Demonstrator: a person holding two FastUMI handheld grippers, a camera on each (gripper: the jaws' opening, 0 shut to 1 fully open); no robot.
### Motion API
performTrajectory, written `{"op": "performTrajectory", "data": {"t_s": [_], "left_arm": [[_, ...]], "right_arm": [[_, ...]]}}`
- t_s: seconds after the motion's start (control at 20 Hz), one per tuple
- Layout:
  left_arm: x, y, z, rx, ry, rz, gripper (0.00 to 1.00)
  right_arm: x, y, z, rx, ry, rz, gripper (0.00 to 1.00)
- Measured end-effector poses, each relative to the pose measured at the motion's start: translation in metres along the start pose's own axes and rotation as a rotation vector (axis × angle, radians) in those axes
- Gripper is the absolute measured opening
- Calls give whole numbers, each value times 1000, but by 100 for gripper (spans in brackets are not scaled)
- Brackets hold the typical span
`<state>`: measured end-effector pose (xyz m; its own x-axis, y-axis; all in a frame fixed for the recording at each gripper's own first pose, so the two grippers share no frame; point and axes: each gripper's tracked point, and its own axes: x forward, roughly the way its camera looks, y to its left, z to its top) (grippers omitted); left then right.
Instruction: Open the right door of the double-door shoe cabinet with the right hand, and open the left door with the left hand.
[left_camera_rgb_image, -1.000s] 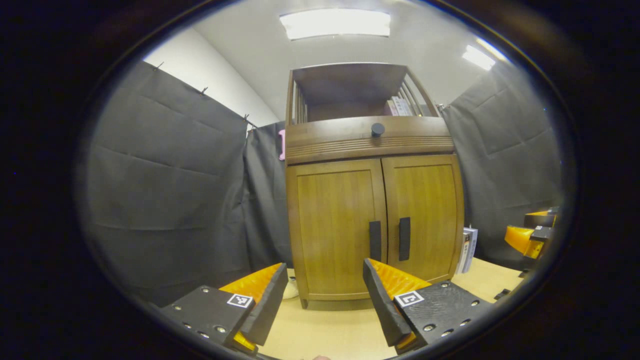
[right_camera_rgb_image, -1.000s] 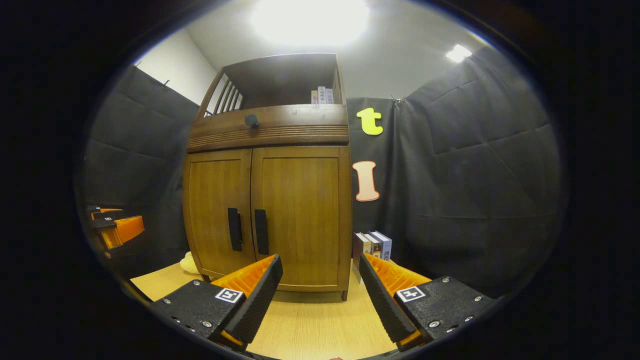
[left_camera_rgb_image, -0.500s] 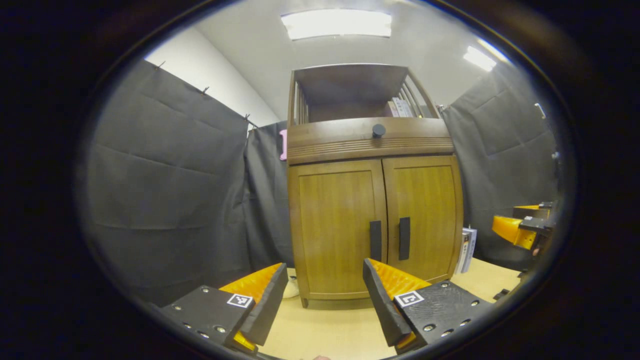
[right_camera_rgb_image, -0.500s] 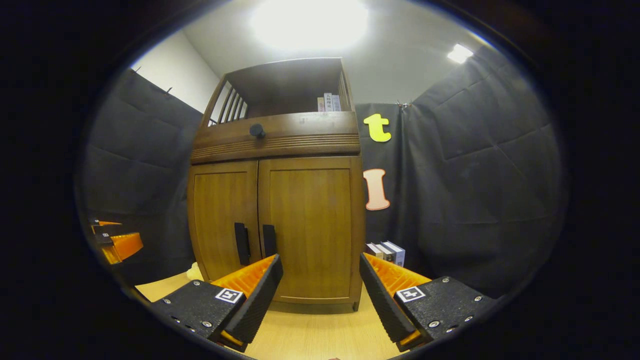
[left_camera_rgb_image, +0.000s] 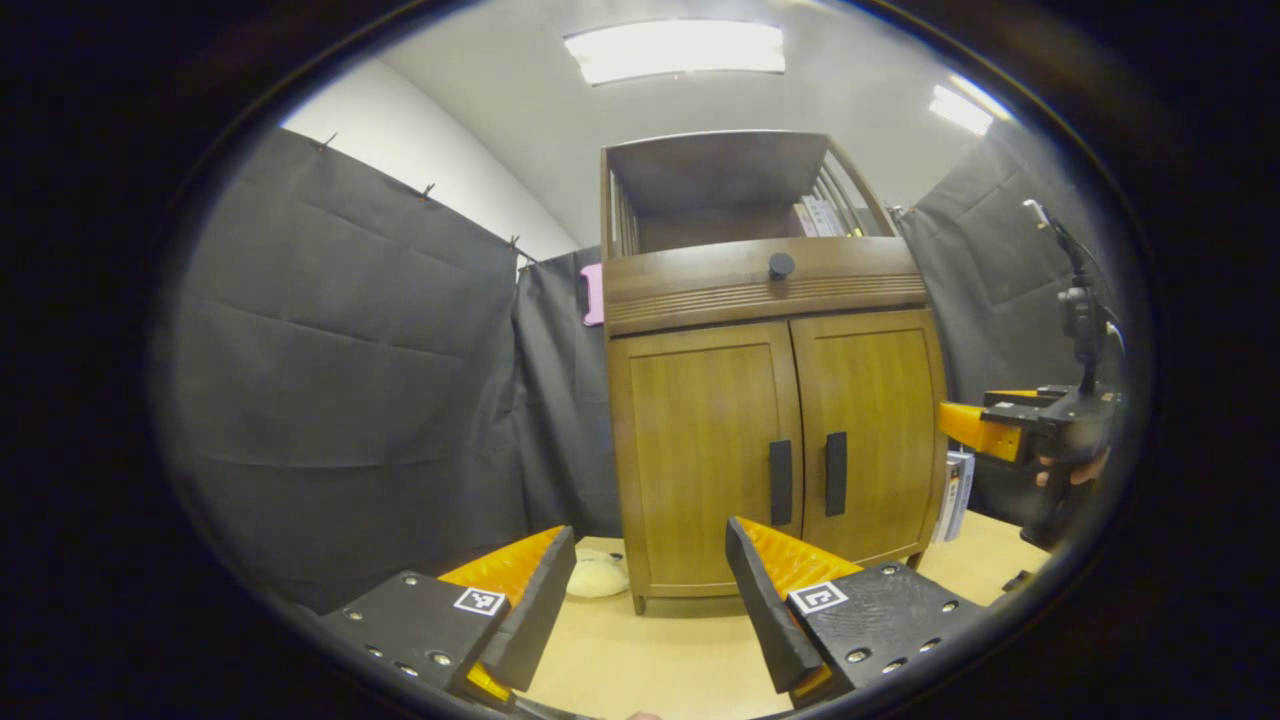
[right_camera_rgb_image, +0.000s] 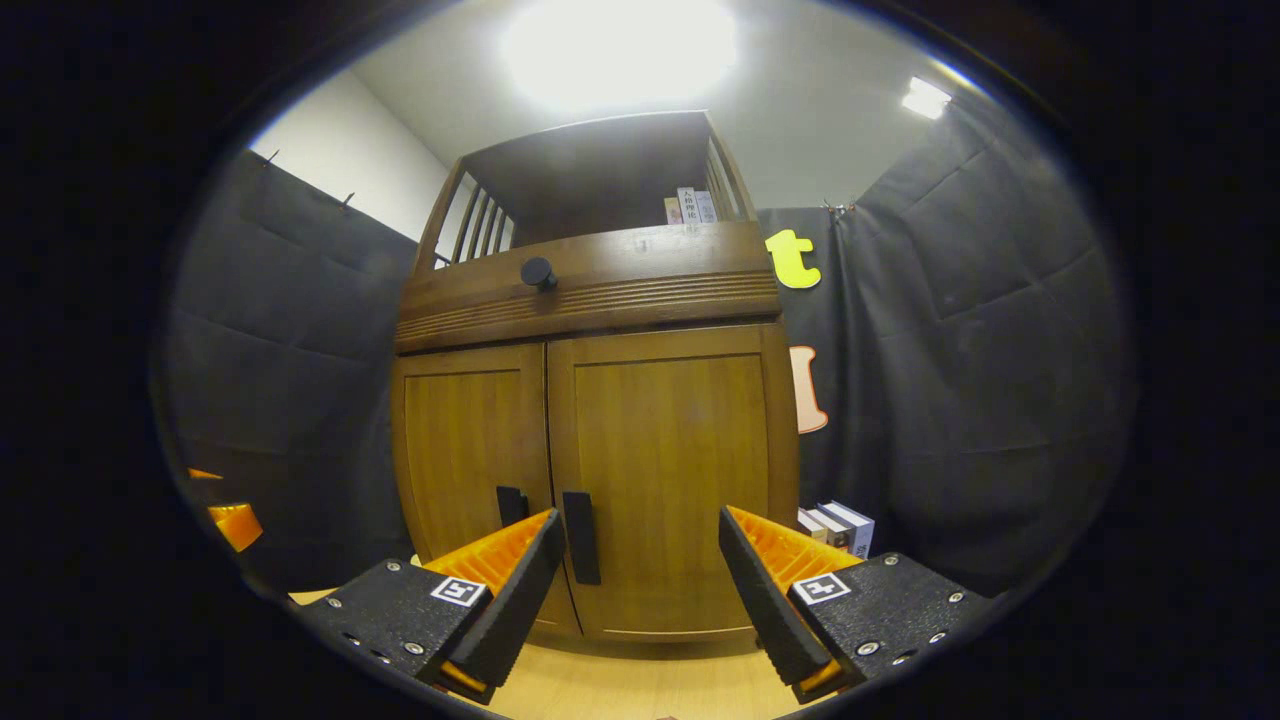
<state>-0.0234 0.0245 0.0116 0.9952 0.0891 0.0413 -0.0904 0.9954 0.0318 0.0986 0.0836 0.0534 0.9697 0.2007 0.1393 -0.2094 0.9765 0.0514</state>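
Observation:
The wooden shoe cabinet (left_camera_rgb_image: 770, 420) (right_camera_rgb_image: 600, 440) stands on a light table with both doors closed. Its left door (left_camera_rgb_image: 705, 455) (right_camera_rgb_image: 470, 450) and right door (left_camera_rgb_image: 868, 430) (right_camera_rgb_image: 672, 480) each carry a dark vertical handle, the left handle (left_camera_rgb_image: 780, 482) (right_camera_rgb_image: 511, 503) and the right handle (left_camera_rgb_image: 836, 474) (right_camera_rgb_image: 581, 537). My left gripper (left_camera_rgb_image: 650, 590) is open, some way in front of the cabinet. My right gripper (right_camera_rgb_image: 640, 575) is open and close to the right door, its handle just inside the left finger. In the left gripper view the right gripper (left_camera_rgb_image: 1010, 425) hangs beside the cabinet's right edge, held by a hand.
A drawer with a round knob (left_camera_rgb_image: 781, 265) (right_camera_rgb_image: 538, 271) sits above the doors, and an open shelf holds books (right_camera_rgb_image: 690, 205). More books (right_camera_rgb_image: 835, 525) (left_camera_rgb_image: 955, 490) stand right of the cabinet. A pale soft object (left_camera_rgb_image: 597, 577) lies by its left foot.
My right gripper has moved closer to the right door and up, so the cabinet looms larger. My left gripper has shifted left a little. Both doors stay closed.

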Motion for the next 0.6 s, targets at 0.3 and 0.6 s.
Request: {"op": "performTrajectory", "data": {"t_s": [0.3,0.6], "left_arm": [[-1,6,-1,11,8,47,92],[-11,21,10,16,24,96,92]], "right_arm": [[48,18,-13,-4,18,19,95],[87,40,-35,-6,48,46,95]]}}
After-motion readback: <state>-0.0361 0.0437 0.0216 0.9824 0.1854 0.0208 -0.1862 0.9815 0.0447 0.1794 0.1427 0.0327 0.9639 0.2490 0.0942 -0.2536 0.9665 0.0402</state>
